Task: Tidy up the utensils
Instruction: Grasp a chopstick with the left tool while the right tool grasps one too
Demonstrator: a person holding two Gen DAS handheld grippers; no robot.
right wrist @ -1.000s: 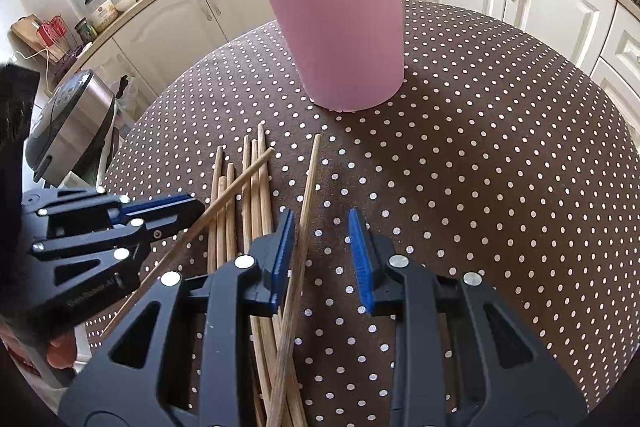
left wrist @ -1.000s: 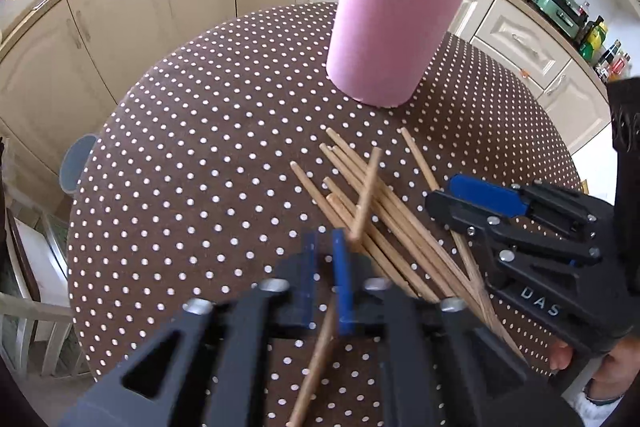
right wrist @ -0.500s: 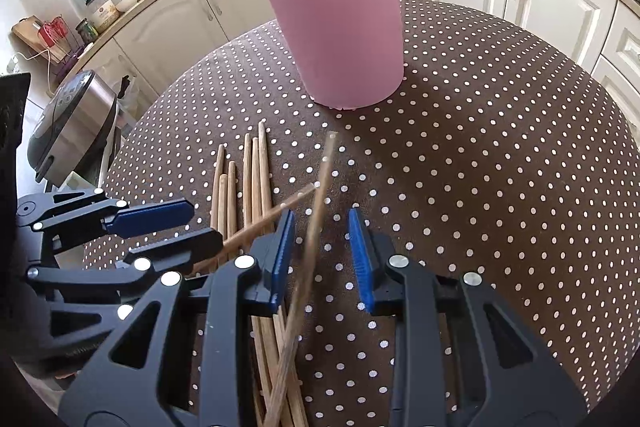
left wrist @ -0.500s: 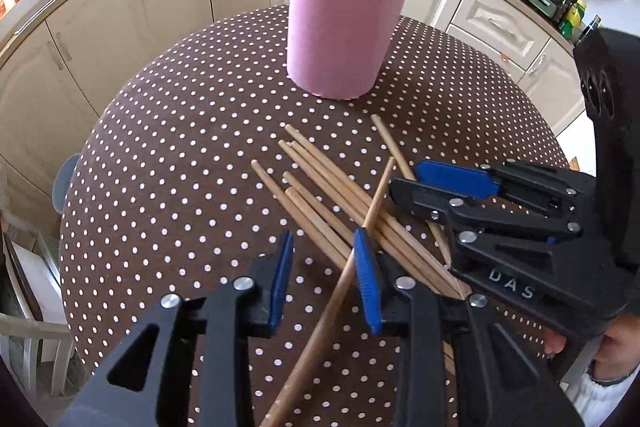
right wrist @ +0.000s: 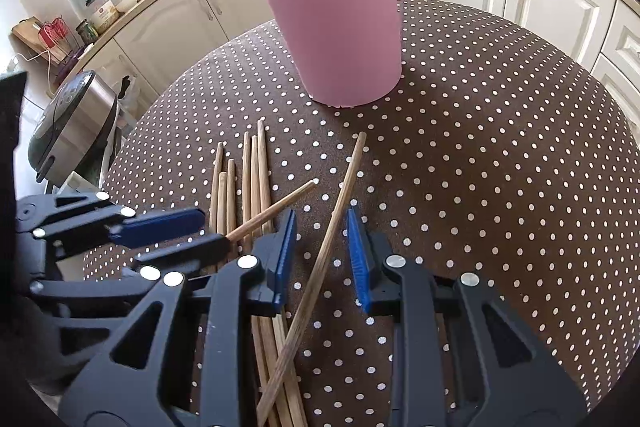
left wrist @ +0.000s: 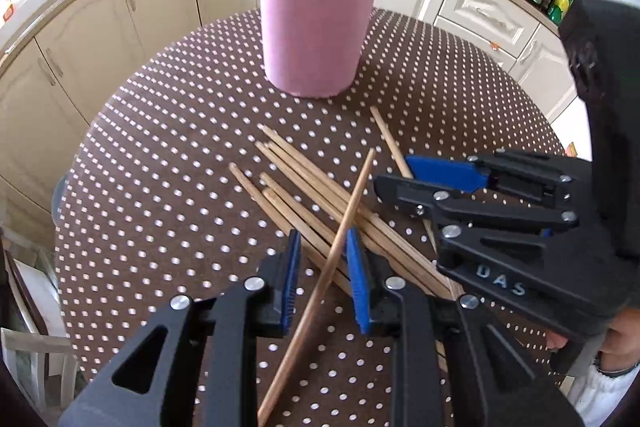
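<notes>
At a round desk (left wrist: 168, 163) draped in brown cloth with white polka dots, we work through a scatter of thin, pale wooden chopsticks (left wrist: 304, 183), sorting them into the tall pink cylindrical holder (left wrist: 316, 27) that stands upright at the far side. Our left tongs (left wrist: 322, 267) stand open, blue pads either side of one chopstick (left wrist: 348, 215) that lies crosswise over the pile, neither pad clearly pressing on it. Our right tongs (right wrist: 320, 251) gape as wide around a second stray chopstick (right wrist: 340, 199) slanting across the cloth, also ungripped. We judge the step in hand to be the pick-up: each pair of tongs straddles its stick and the grasp has yet to be made. The next move calls for closing squarely on one stick without nipping its neighbours, then tilting it upright and steering its tip into the holder's mouth past the sticks already leaning there. By our count about nine chopsticks remain on the desk, though overlaps make that uncertain; at least four stand in the holder; there is one holder, and two sets of tongs.
</notes>
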